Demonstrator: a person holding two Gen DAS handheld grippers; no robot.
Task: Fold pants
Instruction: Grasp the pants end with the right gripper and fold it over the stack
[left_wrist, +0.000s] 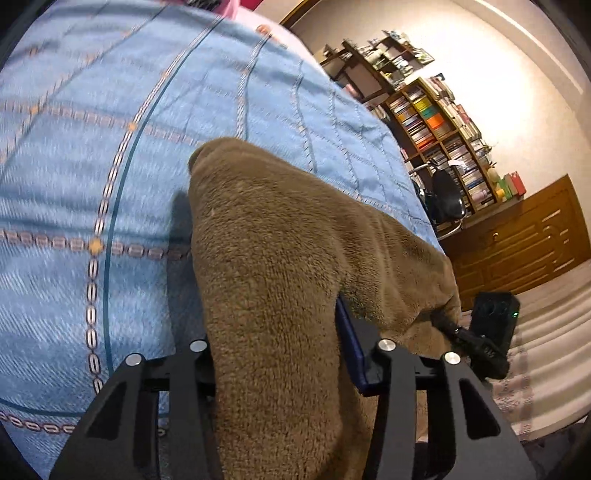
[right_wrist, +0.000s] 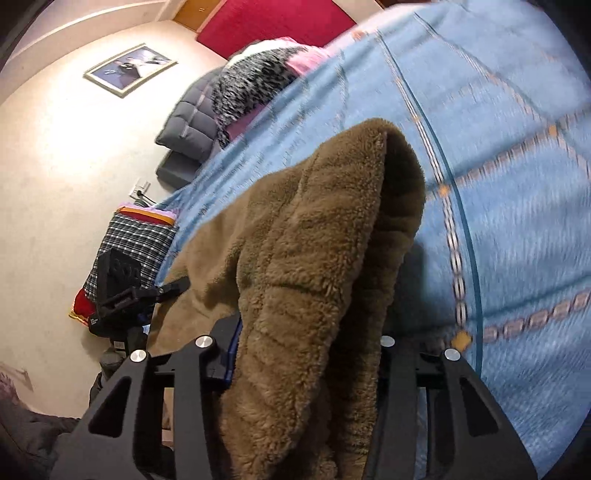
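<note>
The brown fleece pants (left_wrist: 280, 258) hang over my left gripper (left_wrist: 284, 354), which is shut on the cloth and holds it above the blue bedspread (left_wrist: 92, 147). The fingertips are hidden by the fabric. In the right wrist view the same pants (right_wrist: 314, 266) drape over my right gripper (right_wrist: 306, 354), also shut on the cloth, its edge folded over the jaws. The right gripper (left_wrist: 487, 332) shows at the far end of the pants in the left wrist view. The left gripper (right_wrist: 125, 291) shows likewise in the right wrist view.
The blue bedspread (right_wrist: 498, 147) covers the bed. Pillows and a grey quilt (right_wrist: 199, 118) lie at its head, and a checked pillow (right_wrist: 136, 240) is at the side. A bookshelf (left_wrist: 436, 125), an office chair (left_wrist: 447, 195) and a wooden cabinet (left_wrist: 524, 240) stand beyond the bed.
</note>
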